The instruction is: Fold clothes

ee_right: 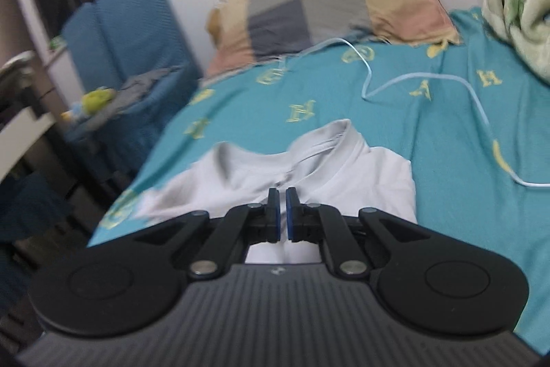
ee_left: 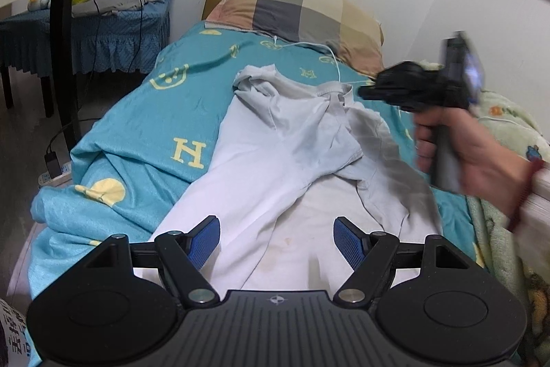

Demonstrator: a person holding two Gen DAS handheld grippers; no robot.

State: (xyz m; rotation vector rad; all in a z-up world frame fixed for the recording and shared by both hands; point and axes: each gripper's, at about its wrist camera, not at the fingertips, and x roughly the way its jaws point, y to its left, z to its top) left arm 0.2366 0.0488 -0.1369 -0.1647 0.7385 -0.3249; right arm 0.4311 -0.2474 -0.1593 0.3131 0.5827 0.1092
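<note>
A blue-covered chair [ee_left: 113, 23] stands beyond the bed's left edge. The left tool [ee_left: 276, 238] hangs released, its blue pads spread wide over the near hem of the pale grey shirt [ee_left: 275, 153], gripping nothing. The shirt lies along the middle of the bed [ee_left: 137, 112], collar toward the checked pillow [ee_left: 295, 12] at the head. Near the right edge, a hand [ee_left: 477, 157] holds the right tool [ee_right: 282, 212], clenched, with no cloth visibly between its pads.
</note>
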